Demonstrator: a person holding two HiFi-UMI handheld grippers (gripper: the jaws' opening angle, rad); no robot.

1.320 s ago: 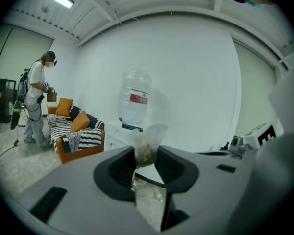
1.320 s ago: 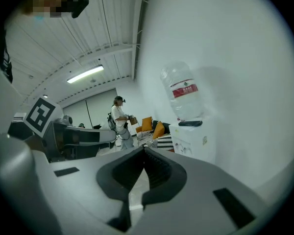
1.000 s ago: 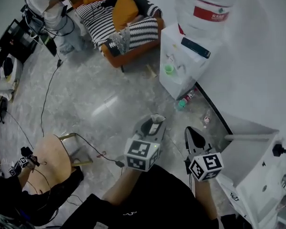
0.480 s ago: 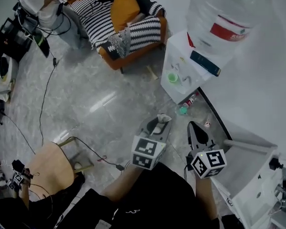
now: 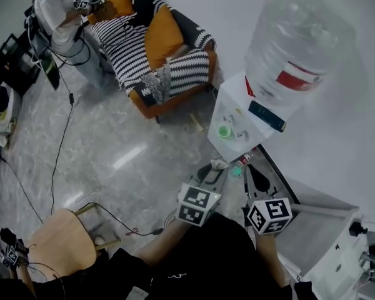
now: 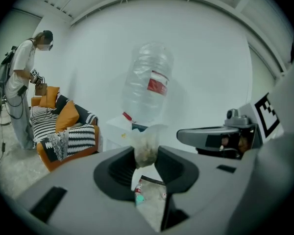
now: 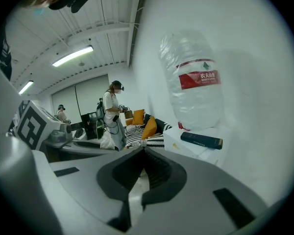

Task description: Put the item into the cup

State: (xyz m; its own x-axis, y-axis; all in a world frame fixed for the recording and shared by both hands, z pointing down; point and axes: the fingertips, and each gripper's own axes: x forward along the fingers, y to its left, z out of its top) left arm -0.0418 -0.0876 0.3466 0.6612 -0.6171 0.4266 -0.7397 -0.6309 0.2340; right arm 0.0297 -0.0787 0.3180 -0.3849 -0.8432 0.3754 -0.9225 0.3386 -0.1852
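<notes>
Left gripper (image 6: 146,156) pinching translucent pouch (image 6: 146,142), right gripper (image 7: 142,166) closed empty; hold pouch level, centre over green cup (image 5: 224,130) before release.

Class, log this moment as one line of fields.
left gripper: shut on sachet | right gripper: shut, empty | green cup: on water dispenser

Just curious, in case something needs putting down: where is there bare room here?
The grey floor between striped sofa and wooden chair is bare. The white dispenser is crowded: water bottle, dark book, green cup, and a small bottle at its foot.
</notes>
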